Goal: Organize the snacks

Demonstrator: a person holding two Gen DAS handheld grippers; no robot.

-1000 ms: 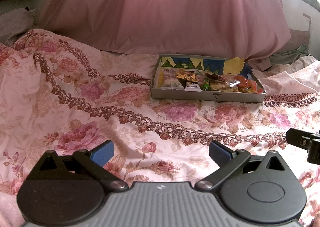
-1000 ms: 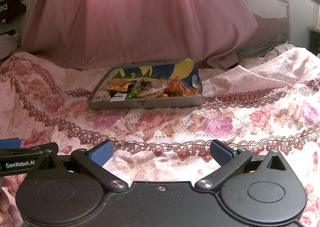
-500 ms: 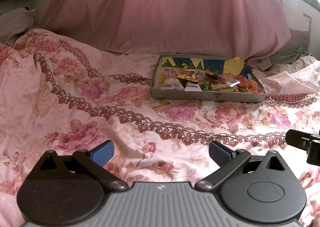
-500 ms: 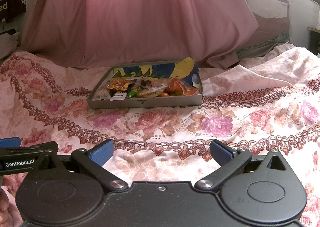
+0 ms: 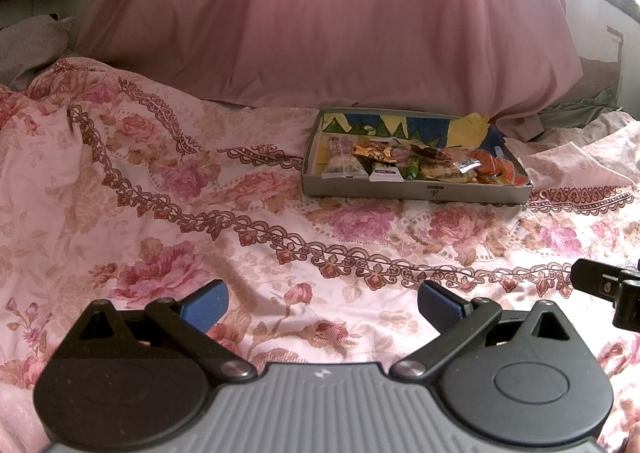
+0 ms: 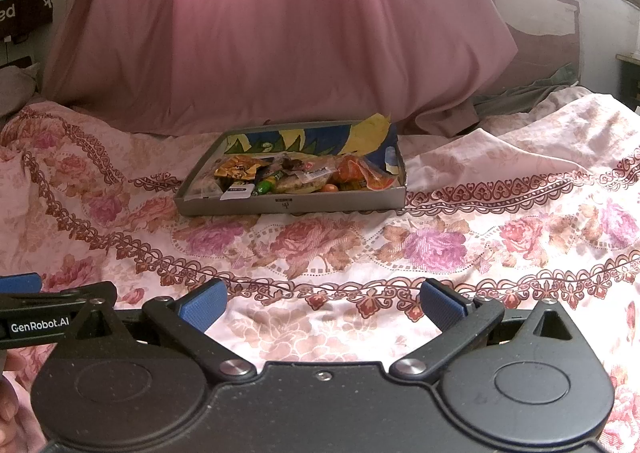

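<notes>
A shallow grey cardboard box (image 5: pixel 416 193) (image 6: pixel 288 206) lies on the floral bedspread, well ahead of both grippers. Several wrapped snacks fill it: a gold packet (image 6: pixel 236 169), a white packet (image 5: pixel 340 163), orange packets (image 5: pixel 496 169) at its right end, a small green one (image 6: pixel 264 186). My left gripper (image 5: pixel 320 303) is open and holds nothing, low over the bedspread. My right gripper (image 6: pixel 322 303) is also open and holds nothing, beside the left one.
A pink floral bedspread (image 5: pixel 160 213) covers the whole bed. A large pink draped cloth (image 6: pixel 280 33) rises behind the box. The left gripper's side (image 6: pixel 48 317) shows at the right wrist view's left edge, with a fingertip of a hand (image 6: pixel 8 405) below it.
</notes>
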